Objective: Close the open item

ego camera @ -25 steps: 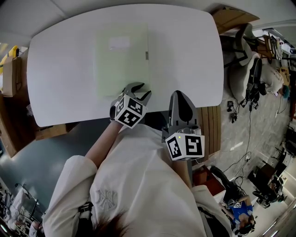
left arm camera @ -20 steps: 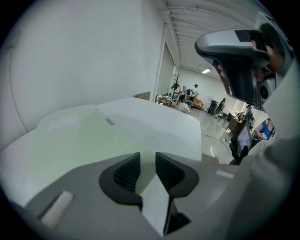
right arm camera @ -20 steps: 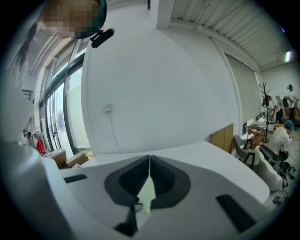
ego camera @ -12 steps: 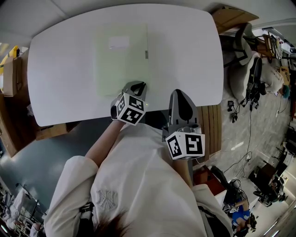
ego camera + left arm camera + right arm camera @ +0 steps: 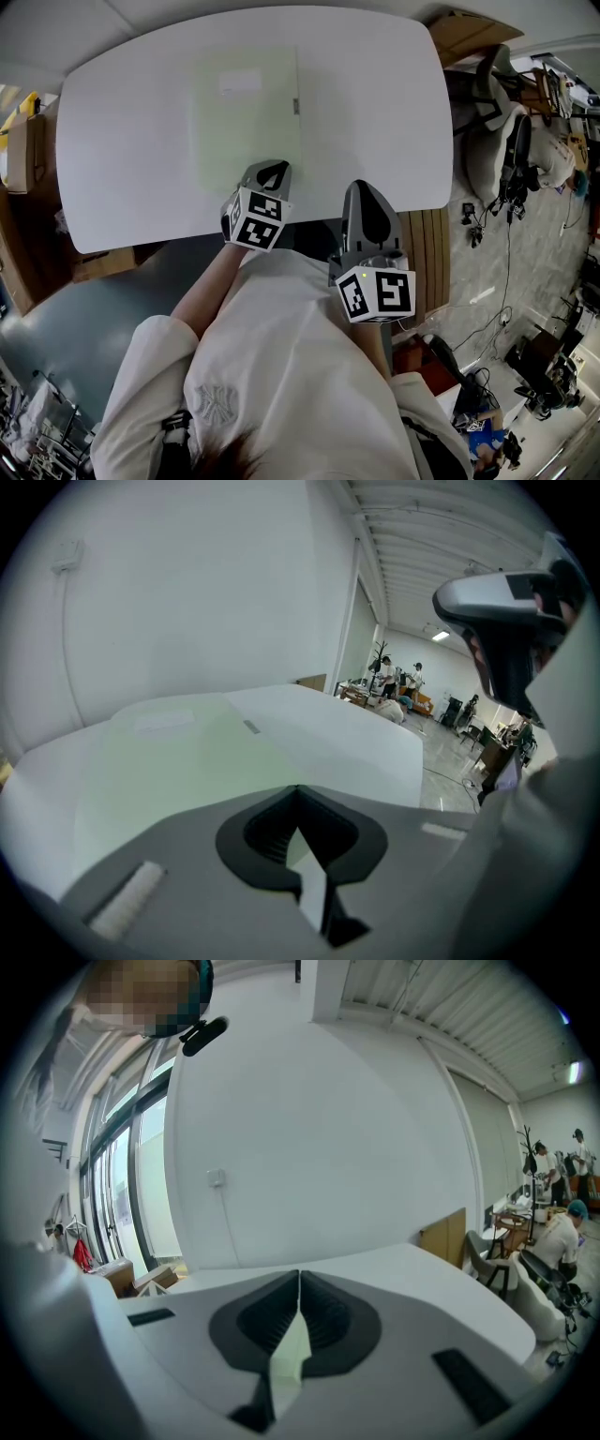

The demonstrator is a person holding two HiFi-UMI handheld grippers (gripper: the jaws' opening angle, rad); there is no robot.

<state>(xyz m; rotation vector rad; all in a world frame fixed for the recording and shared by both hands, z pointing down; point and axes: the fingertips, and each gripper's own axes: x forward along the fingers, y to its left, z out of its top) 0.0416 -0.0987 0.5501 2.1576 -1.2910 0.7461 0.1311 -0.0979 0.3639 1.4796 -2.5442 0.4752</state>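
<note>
A flat pale green folder-like item (image 5: 246, 117) lies closed-looking on the white table (image 5: 375, 103), with a small grey tab (image 5: 295, 107) on its right edge and a pale label (image 5: 241, 82) near its far end. My left gripper (image 5: 272, 167) hovers at the item's near right corner, jaws shut with nothing between them. In the left gripper view the green item (image 5: 178, 761) stretches ahead of the shut left gripper (image 5: 298, 787). My right gripper (image 5: 364, 187) is shut and empty at the table's near edge; the right gripper (image 5: 299, 1274) faces a white wall.
A cardboard box (image 5: 23, 155) stands left of the table and a wooden panel (image 5: 469, 37) at the far right corner. Chairs (image 5: 502, 141) and cables crowd the floor on the right. People (image 5: 398, 679) stand far off in the room.
The left gripper's jaws have gone from wide open to shut, and it has shifted slightly left and forward over the green item's near edge. The right gripper has stayed still.
</note>
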